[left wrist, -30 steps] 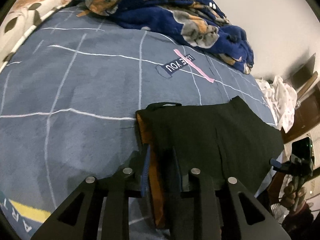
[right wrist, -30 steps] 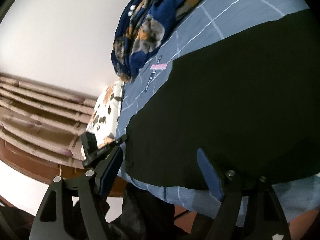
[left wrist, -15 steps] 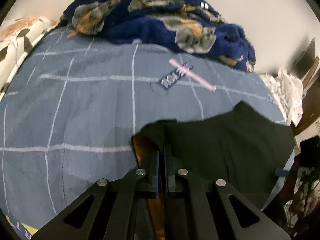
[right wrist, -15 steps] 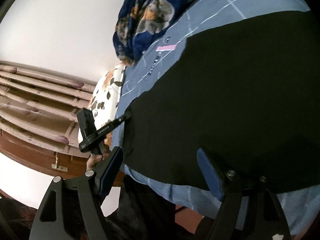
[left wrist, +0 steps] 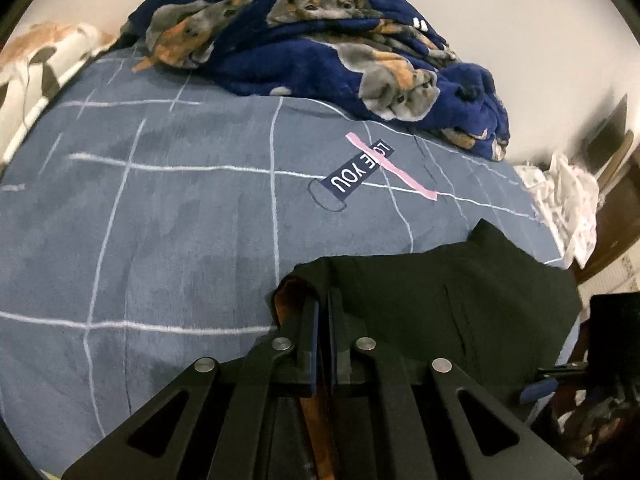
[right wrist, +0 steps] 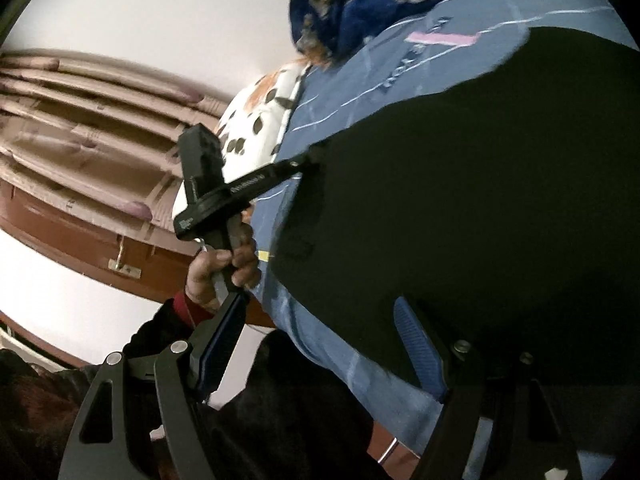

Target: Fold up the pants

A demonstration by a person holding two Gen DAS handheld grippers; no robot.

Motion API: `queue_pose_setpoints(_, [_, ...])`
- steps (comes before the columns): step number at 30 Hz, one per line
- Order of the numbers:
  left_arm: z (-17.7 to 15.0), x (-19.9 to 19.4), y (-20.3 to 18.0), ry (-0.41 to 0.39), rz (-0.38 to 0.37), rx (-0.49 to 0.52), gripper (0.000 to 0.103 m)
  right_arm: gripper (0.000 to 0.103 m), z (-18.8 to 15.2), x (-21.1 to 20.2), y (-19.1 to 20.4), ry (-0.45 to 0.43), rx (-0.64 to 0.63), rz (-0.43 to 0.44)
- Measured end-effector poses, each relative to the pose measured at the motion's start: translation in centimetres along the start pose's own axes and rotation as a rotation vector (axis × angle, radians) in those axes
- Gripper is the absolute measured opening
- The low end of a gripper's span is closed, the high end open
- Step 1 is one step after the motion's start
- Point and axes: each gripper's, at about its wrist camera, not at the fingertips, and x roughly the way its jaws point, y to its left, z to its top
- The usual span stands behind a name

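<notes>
Pants of black, soft woven cloth with an orange-brown lining [left wrist: 440, 300] lay flat near the edge of the grey-blue checked bed cover [left wrist: 160, 220], well apart from the heaped navy dog-print blanket [left wrist: 320, 52]. My left tool [left wrist: 322, 312] was clenched on the garment's near corner, cloth bunched up between its pads. My right tool [right wrist: 320, 344] stood released, nothing between its pads, low beside the bed edge. I judged the fabric light, limp, not slippery; it would sag from one pinch. Best second hold: the opposite corner of the same edge.
</notes>
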Motion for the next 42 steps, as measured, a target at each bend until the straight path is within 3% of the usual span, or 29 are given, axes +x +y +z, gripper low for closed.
queue_pose_setpoints(7, [-0.2,0.1,0.3,-0.009,-0.018,-0.022,0.004,0.073,1.8,4.9,1.8,0.065,-0.090,0.049])
queue_pose_setpoints(9, [-0.3,0.1,0.3,-0.006,-0.020,-0.028,0.005,0.055,1.7,6.4,2.2,0.107,-0.133,-0.007])
queue_pose_setpoints(11, [-0.3,0.1,0.4,-0.003,-0.024,-0.034,0.008,0.023,1.2,8.3,2.6,0.157,-0.183,-0.079])
queue_pose_setpoints(13, [-0.4,-0.1,0.5,-0.002,-0.013,-0.032,0.013,0.013,0.7,9.5,2.7,0.175,-0.210,-0.150])
queue_pose_setpoints(16, [-0.4,-1.1,0.8,-0.016,0.033,-0.030,0.023,0.004,0.7,9.8,2.0,0.176,-0.181,-0.165])
queue_pose_setpoints(21, [-0.7,-5.3,0.0,-0.098,0.094,-0.005,0.025,0.000,0.7,10.0,1.4,0.176,-0.149,-0.178])
queue_pose_setpoints(23, [-1.7,-7.0,-1.7,-0.111,0.073,0.043,0.025,0.000,0.8,9.9,1.1,0.174,-0.133,-0.166])
queue_pose_setpoints(25, [-3.2,-7.6,-3.5,-0.082,-0.009,0.072,0.025,0.000,0.8,9.8,1.0,0.171,-0.127,-0.163])
queue_pose_setpoints(30, [-6.9,-5.5,-4.8,0.042,-0.161,0.053,0.025,0.000,0.9,9.6,0.3,0.157,-0.086,-0.131])
queue_pose_setpoints(33, [-8.1,-3.6,-3.4,0.064,-0.189,-0.021,0.024,0.000,0.9,9.6,0.1,0.150,-0.070,-0.116])
queue_pose_setpoints(37, [-9.1,-2.7,-1.1,0.008,-0.209,-0.086,0.014,0.000,1.0,9.4,-0.2,0.139,-0.048,-0.096])
queue_pose_setpoints(38, [-9.1,-2.6,-0.9,0.001,-0.195,-0.079,0.009,0.000,1.1,9.4,-0.3,0.133,-0.039,-0.086])
queue_pose_setpoints(40, [-9.2,-2.4,-0.7,-0.014,-0.191,-0.083,0.009,0.000,1.2,9.3,-0.5,0.120,-0.023,-0.072])
queue_pose_setpoints(42, [-9.1,-2.2,-1.1,-0.022,-0.141,-0.061,0.006,0.000,1.5,8.8,-0.6,0.097,-0.002,-0.059])
